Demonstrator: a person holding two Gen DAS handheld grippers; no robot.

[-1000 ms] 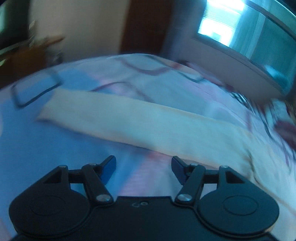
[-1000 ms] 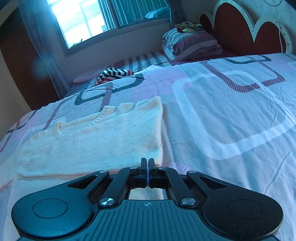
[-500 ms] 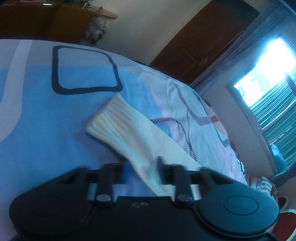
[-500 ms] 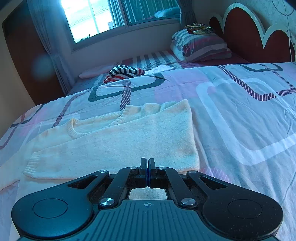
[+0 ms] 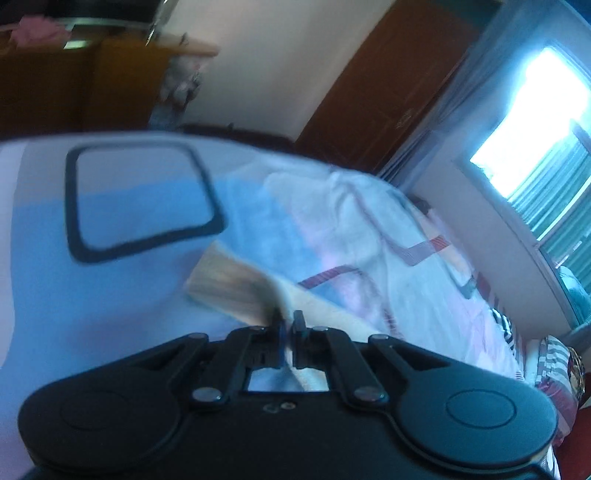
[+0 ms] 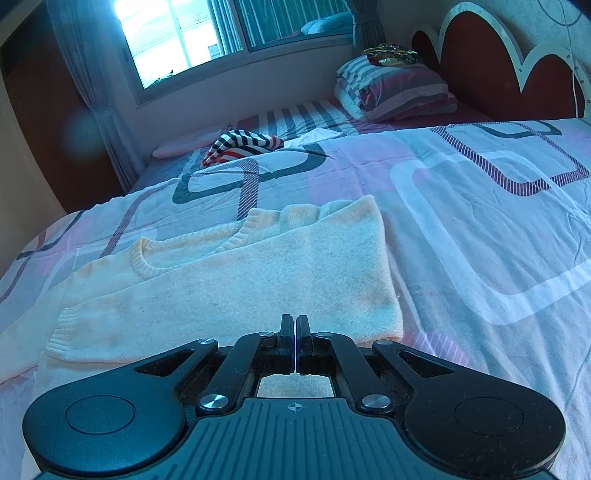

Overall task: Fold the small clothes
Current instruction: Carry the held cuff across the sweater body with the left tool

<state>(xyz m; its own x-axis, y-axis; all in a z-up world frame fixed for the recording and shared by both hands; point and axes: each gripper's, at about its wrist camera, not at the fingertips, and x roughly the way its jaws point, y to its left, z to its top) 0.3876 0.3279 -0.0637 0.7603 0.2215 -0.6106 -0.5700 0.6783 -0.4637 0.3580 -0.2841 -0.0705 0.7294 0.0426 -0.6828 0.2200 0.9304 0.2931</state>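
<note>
Your left gripper [image 5: 287, 320] has its jaws drawn nearly together, pinching the cream sleeve [image 5: 236, 286] just behind its ribbed cuff; the cloth runs between the fingers and shows again through the opening behind them. The cuff end juts out to the left of the fingertips, above the bed [image 5: 110, 295], and that view is blurred, so finer detail of the grip cannot be made out.

Your right gripper [image 6: 294, 325] has its jaws pressed together with only a hairline seam between the pads. Their tips sit at the near edge of the cream sweater [image 6: 240, 273], and pale knit shows in the window beneath them; whether cloth is caught between the pads cannot be told.

The sweater lies flat on the patterned bedspread [image 6: 480, 206], neckline toward the window [image 6: 229, 33], one side already folded in along a straight edge on the right. A striped garment [image 6: 242, 144] lies well beyond it, and a folded striped blanket [image 6: 395, 88] rests by the headboard [image 6: 491, 66].

No brand, label or writing is readable.
</note>
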